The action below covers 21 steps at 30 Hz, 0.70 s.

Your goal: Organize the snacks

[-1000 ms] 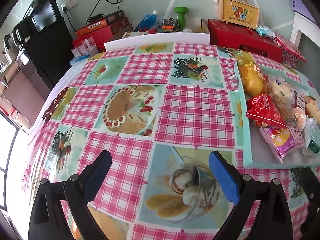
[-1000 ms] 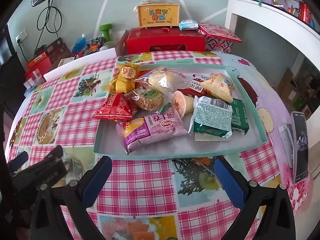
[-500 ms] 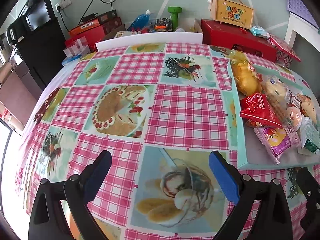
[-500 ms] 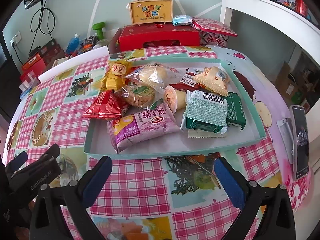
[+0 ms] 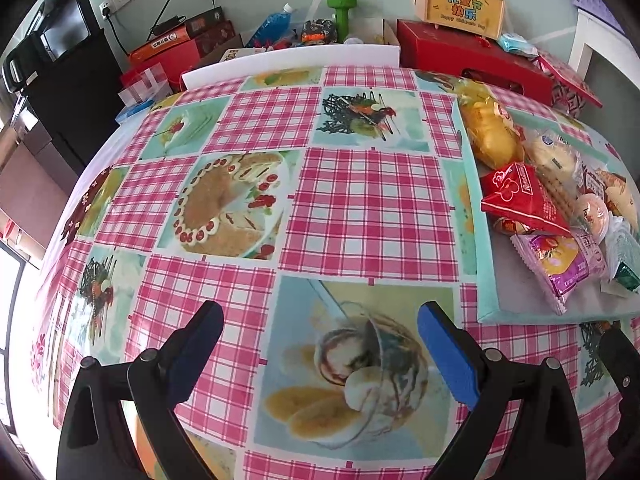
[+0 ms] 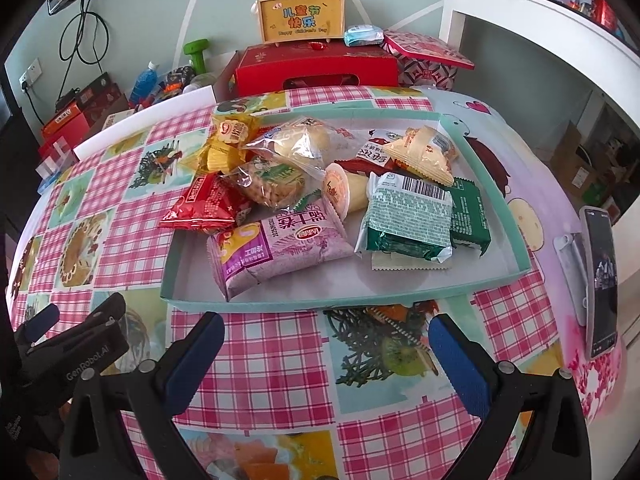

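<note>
Snacks heaped in teal tray (image 6: 516, 216), right side of surface (image 5: 360, 208); lower packets half buried, labels mostly unreadable. Purple packet (image 6: 276, 248) nearest front wall, green packet (image 6: 408, 220) beside it, red packet (image 6: 204, 204) overhanging left rim. Left tool (image 5: 320, 344) released, over bare tablecloth. Right tool (image 6: 326, 348) released, just short of tray. Phone (image 6: 600, 276) near right edge. Red box (image 6: 316, 68) behind tray.
</note>
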Available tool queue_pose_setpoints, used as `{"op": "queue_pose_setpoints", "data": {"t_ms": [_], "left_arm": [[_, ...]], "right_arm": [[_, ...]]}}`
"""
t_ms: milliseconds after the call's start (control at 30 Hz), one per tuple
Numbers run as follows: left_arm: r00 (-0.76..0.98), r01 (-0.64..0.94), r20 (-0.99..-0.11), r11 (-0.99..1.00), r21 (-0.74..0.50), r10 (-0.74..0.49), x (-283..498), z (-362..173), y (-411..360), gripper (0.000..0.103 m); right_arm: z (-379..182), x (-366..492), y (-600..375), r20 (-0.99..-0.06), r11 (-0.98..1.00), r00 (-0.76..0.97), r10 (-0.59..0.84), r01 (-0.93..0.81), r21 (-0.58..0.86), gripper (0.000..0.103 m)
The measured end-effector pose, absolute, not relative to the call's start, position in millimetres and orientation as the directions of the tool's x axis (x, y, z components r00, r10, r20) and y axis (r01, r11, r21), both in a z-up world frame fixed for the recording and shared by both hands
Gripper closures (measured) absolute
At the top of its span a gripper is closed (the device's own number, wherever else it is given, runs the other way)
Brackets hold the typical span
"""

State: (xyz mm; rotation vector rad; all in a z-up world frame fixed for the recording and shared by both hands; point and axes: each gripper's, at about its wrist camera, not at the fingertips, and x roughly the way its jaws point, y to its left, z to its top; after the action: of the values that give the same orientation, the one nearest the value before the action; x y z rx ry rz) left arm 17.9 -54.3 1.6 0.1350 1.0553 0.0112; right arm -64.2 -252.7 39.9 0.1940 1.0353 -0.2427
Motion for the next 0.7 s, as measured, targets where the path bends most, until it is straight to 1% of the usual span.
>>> {"op": "queue_pose_setpoints", "data": {"t_ms": [700], "left_arm": [[0.458,0.04,-0.885,0.993,0.115,0.084,20.0,-7.3,-51.8,0.005]], "right_arm": [[38.0,-64.9,-254.9,-0.869,0.955,0.484,-0.107,0.293,0.045,0.0]]}}
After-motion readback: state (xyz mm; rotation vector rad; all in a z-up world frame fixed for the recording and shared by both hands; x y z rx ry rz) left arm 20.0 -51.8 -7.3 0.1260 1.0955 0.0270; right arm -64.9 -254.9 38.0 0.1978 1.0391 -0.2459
